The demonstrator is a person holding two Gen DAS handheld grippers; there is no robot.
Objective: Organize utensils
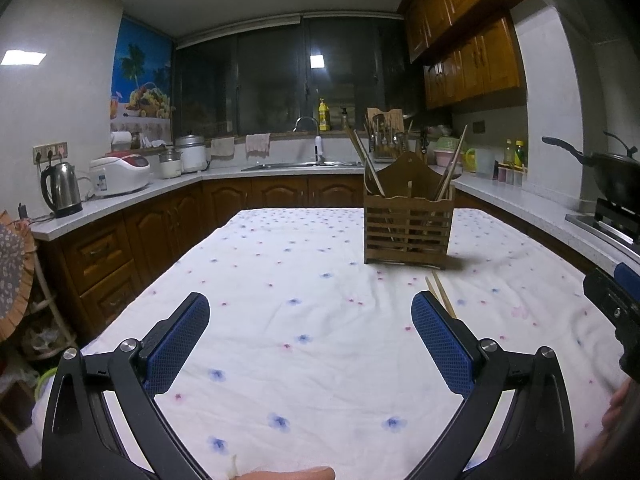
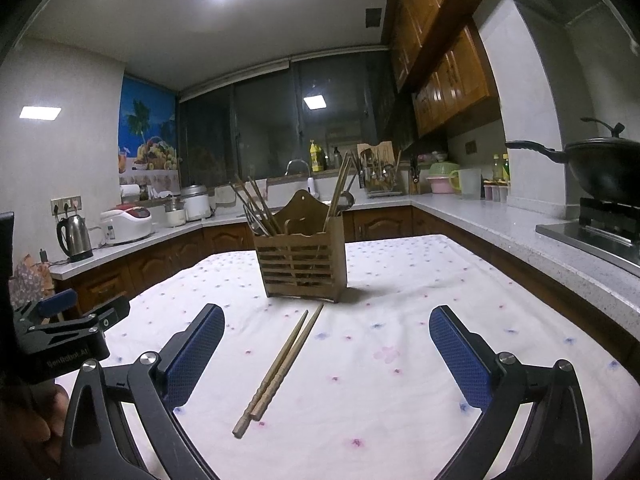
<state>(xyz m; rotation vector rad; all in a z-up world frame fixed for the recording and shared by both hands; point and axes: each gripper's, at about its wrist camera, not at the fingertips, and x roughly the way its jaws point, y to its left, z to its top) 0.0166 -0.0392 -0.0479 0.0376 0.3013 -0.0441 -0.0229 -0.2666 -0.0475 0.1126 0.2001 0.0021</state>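
Observation:
A slatted wooden utensil holder (image 2: 302, 260) stands on the flowered tablecloth (image 2: 400, 320), with several chopsticks and a spoon leaning inside it. Two loose wooden chopsticks (image 2: 280, 368) lie side by side on the cloth in front of it, between the fingers of my right gripper (image 2: 326, 322), which is open and empty above the cloth. In the left wrist view the holder (image 1: 408, 228) sits ahead to the right, and the tips of the loose chopsticks (image 1: 440, 292) show behind the right finger of my left gripper (image 1: 310, 310), also open and empty.
Kitchen counters (image 1: 120, 200) wrap around the table, with a kettle (image 1: 62, 188), rice cookers and a sink (image 1: 300, 166). A wok (image 2: 600, 168) sits on the stove at right. The other gripper's body (image 2: 60, 332) shows at the left edge of the right wrist view.

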